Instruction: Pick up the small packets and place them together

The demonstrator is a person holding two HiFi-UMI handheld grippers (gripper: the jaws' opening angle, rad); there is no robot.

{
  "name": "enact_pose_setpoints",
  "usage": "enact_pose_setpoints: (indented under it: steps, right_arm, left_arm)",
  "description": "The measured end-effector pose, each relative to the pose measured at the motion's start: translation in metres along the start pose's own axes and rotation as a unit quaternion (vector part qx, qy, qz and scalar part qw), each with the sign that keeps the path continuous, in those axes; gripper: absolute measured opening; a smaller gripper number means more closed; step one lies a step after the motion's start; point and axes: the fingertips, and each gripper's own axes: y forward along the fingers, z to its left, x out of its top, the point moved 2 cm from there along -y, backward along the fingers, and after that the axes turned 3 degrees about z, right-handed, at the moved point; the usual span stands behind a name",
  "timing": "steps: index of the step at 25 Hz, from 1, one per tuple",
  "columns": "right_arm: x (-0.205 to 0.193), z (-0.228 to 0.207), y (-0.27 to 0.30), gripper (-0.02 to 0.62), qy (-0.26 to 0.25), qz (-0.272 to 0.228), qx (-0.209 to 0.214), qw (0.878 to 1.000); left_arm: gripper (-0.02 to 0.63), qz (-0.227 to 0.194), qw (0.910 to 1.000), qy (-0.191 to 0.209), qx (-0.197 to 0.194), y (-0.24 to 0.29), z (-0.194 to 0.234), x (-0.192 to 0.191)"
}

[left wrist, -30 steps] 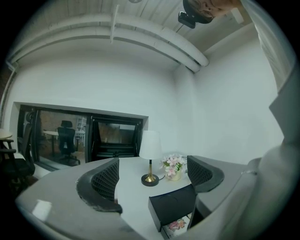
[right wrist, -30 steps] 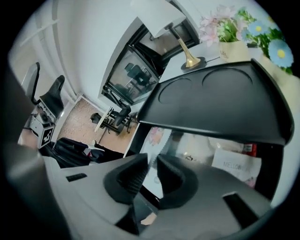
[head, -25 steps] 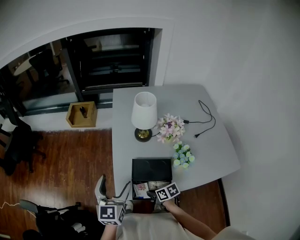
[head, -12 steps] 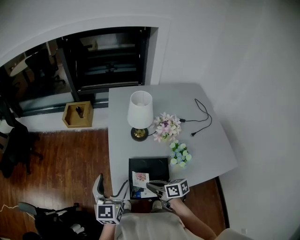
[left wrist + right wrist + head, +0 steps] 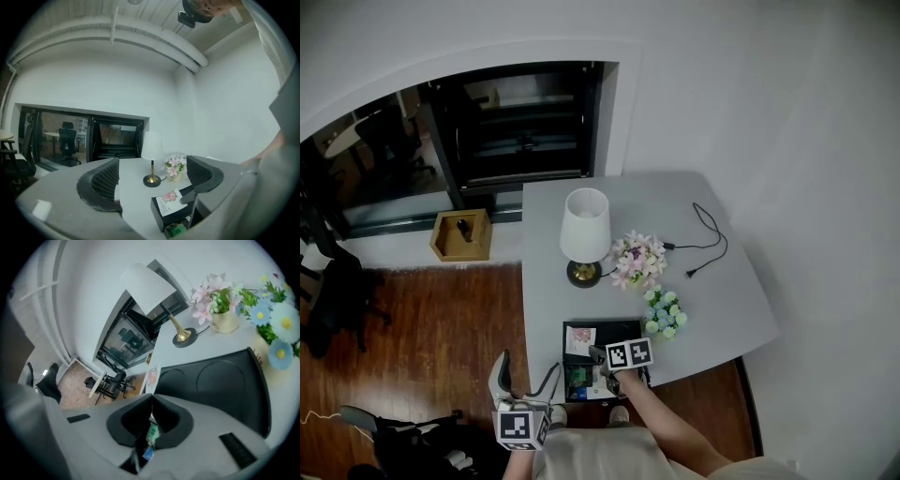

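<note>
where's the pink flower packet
In the head view the packet lies on the left side of the black box's top, just left of the right gripper.

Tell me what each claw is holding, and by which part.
Right claw: shut on a small green packet, pinched flat between its pads; which edge cannot be told. Left claw: open, holding nothing.

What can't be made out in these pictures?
- Right gripper view: print on the packet, pinched edge-on between the fingers.
- Head view: part of the black box, covered by the right gripper.
- Head view: the item in the wooden box, too small.
</note>
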Motion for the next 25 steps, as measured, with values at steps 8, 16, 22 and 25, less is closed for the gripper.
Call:
enact_pose_setpoints:
  steps: [8, 16, 22, 25]
  right_arm:
    - [0.004, -0.007, 0.005, 0.16, -0.138, 0.01, -0.082, 0.987]
    - [0.024, 0.032, -0.029, 0.347, -0.264, -0.084, -0.07, 0.958]
    - [0.05, 0.07, -0.121, 0.347, -0.308, -0.27, -0.076, 0.909]
    - [0.05, 0.077, -0.162, 0.347, -0.317, -0.32, -0.102, 0.887]
  left_arm:
    - [0.445, 0.006, 1.0, -0.006, 0.001, 0.0, -0.001, -0.006]
    - [0.444, 0.007, 0.9998, -0.005, -0.017, 0.014, -0.011, -0.005]
    - [0.445, 0.006, 0.9996, -0.005, -0.028, 0.023, -0.013, -0.006]
    - [0.443, 0.0, 0.9994, -0.001, -0.036, 0.026, -0.016, -0.002]
